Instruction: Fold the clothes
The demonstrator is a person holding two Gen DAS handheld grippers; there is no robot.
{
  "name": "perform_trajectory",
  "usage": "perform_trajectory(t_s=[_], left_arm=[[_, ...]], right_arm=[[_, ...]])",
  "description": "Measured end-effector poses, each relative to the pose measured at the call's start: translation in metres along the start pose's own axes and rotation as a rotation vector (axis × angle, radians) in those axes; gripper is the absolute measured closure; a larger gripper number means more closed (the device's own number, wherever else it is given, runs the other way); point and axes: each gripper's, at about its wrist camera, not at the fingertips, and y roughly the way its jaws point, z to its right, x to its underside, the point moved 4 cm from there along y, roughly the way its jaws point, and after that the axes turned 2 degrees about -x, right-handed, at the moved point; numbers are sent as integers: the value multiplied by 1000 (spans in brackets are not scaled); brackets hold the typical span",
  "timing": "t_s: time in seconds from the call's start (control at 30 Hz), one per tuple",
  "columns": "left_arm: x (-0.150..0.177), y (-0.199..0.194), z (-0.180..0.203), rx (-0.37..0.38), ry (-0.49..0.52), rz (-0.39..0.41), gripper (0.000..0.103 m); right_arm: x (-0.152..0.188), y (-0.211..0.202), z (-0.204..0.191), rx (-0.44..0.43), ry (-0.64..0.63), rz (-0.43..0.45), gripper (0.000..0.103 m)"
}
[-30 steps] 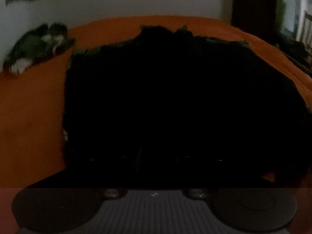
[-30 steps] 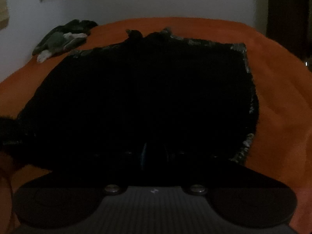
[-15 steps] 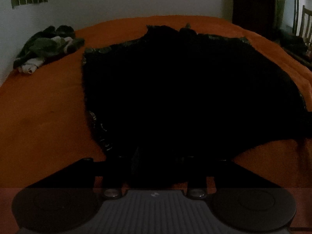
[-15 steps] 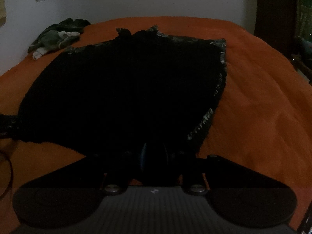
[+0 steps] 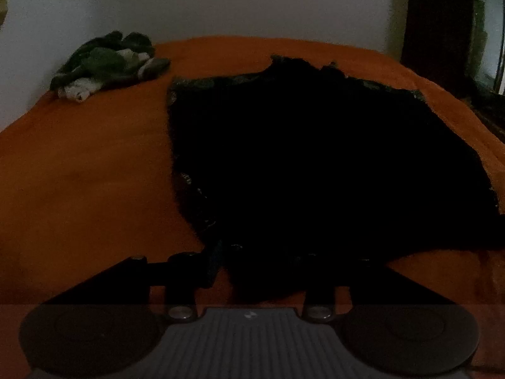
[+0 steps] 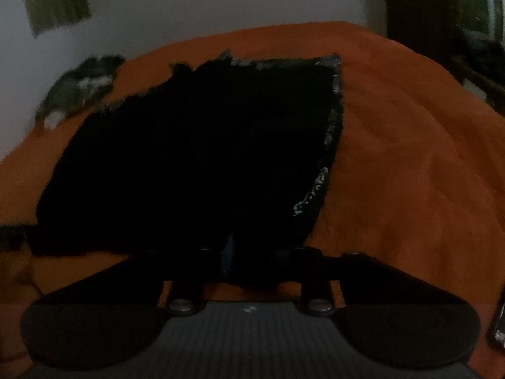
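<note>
Left wrist: black garment on orange bedspread

Black garment, orange bedspread

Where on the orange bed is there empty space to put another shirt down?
The widest bare stretch of the orange bedspread lies left of the black garment, in front of the small clothes pile. Another lies right of the garment. The middle is covered, and the near edge is crowded by both tools.
</note>
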Motion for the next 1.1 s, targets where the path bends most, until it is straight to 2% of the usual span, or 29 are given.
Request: perform_trajectory(t_s=[0.03,0.1,0.13,0.2,0.27,0.37,0.4,0.47,0.5,0.57,0.6,0.67,0.73,0.83,0.93,1.0,1.1], left_arm=[[-7,-1,0,-11,9,0,68],[-21,-4,0,-33,28,0,68],[-30,-5,2,-27,42,7,68],[-55,-5,14,36,99,26,68],[-81,4,47,106,260,-2,67],[-107,17,108,147,514,-12,67],[-114,19,128,179,558,-37,67],[-125,21,164,278,561,-137,67],[-128,22,182,292,569,-184,67],[-125,23,214,180,615,-221,67],[-123,23,227,147,628,-226,67],[-116,22,254,155,650,-246,66],[-108,18,275,133,652,-234,66],[-95,10,302,83,643,-198,66],[-80,3,326,26,631,-167,66],[-68,7,333,-46,586,-172,66],[-55,15,340,-129,533,-208,67]], right_arm=[[-2,-3,-1,5,-5,11,56],[-11,-6,2,16,-6,24,54],[-17,-6,6,19,8,30,54],[-37,-5,25,21,79,42,54],[-63,4,54,-14,176,33,54],[-100,21,101,-46,297,-7,54],[-108,26,115,-52,326,-22,54],[-122,34,138,-61,362,-38,52],[-129,38,147,-78,363,-56,52],[-143,46,162,-110,347,-93,52],[-151,51,169,-126,335,-111,52],[-165,61,179,-182,301,-157,52],[-178,69,191,-246,281,-197,52],[-192,62,222,-307,346,-177,52],[-199,44,252,-288,397,-117,52],[-201,38,269,-248,397,-98,46],[-207,43,280,-230,393,-93,46]])
